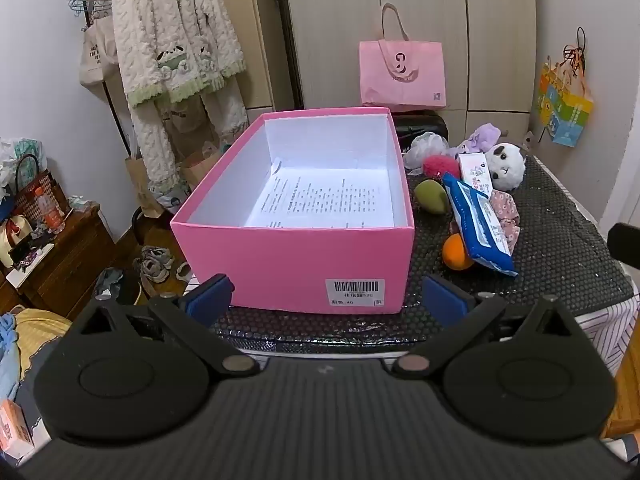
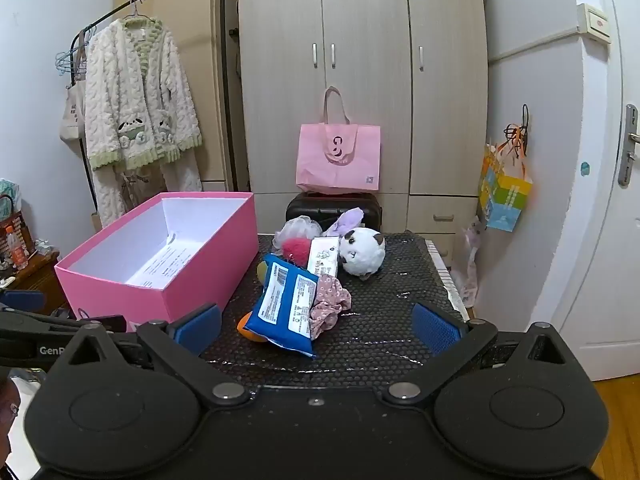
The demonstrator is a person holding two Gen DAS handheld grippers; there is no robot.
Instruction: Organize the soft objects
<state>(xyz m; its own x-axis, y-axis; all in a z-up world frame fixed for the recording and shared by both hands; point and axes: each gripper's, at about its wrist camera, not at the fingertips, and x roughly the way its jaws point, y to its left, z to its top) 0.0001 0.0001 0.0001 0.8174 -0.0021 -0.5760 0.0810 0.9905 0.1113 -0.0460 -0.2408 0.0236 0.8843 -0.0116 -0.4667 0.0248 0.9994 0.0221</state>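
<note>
Pink shoebox (image 1: pixel 294 216) sat open on black mesh mat (image 1: pixel 560 256), printed sheet (image 1: pixel 320 200) lying inside. I held left gripper (image 1: pixel 326 300) spread wide, empty, just before box's near wall. Right gripper (image 2: pixel 316 326) also gaped wide, holding nothing, facing pile beside box: blue wipes pack (image 2: pixel 286 304) on top of orange ball (image 2: pixel 250 330), touching floral scrunchie (image 2: pixel 330 306); white panda plush (image 2: pixel 362 256), red pompom (image 2: pixel 296 249), bath pouf (image 2: pixel 296 226) behind.

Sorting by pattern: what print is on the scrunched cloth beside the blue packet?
Pink with small white flowers; the crumpled fabric scrunchie shows best in the right wrist view.
</note>
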